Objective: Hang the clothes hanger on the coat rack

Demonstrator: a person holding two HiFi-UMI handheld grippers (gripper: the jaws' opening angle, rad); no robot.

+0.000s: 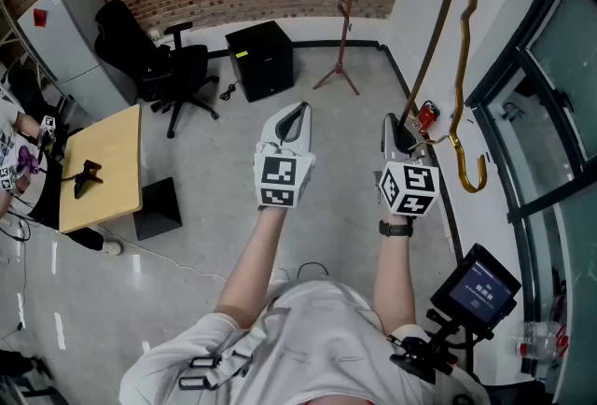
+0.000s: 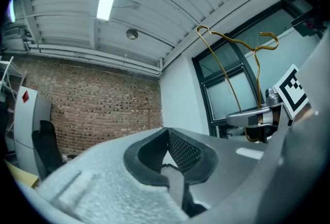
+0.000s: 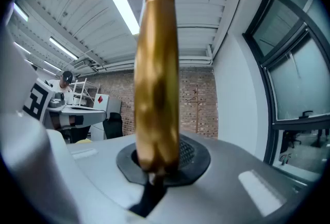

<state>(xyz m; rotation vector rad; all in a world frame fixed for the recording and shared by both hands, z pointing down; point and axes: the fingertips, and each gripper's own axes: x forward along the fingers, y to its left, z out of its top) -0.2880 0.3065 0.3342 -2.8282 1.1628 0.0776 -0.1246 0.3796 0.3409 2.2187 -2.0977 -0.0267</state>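
A gold wire clothes hanger (image 1: 458, 67) stands up from my right gripper (image 1: 395, 125), which is shut on its lower part; its hook points upward beside the white wall. In the right gripper view the hanger (image 3: 157, 63) rises blurred and close out of the pinched pads of the right gripper (image 3: 157, 163). The left gripper (image 1: 296, 112) is held level beside it, shut with nothing in it; its pads (image 2: 183, 153) meet. The left gripper view shows the hanger (image 2: 257, 78) to the right. The thin brown coat rack (image 1: 347, 11) stands far ahead at the brick wall, also seen as coat rack (image 3: 196, 109).
A black cabinet (image 1: 261, 58) and a black office chair (image 1: 177, 72) stand left of the rack. A wooden desk (image 1: 103, 165) is at the left. A red fire extinguisher (image 1: 426, 114) sits at the right wall, beside dark window frames (image 1: 532, 114).
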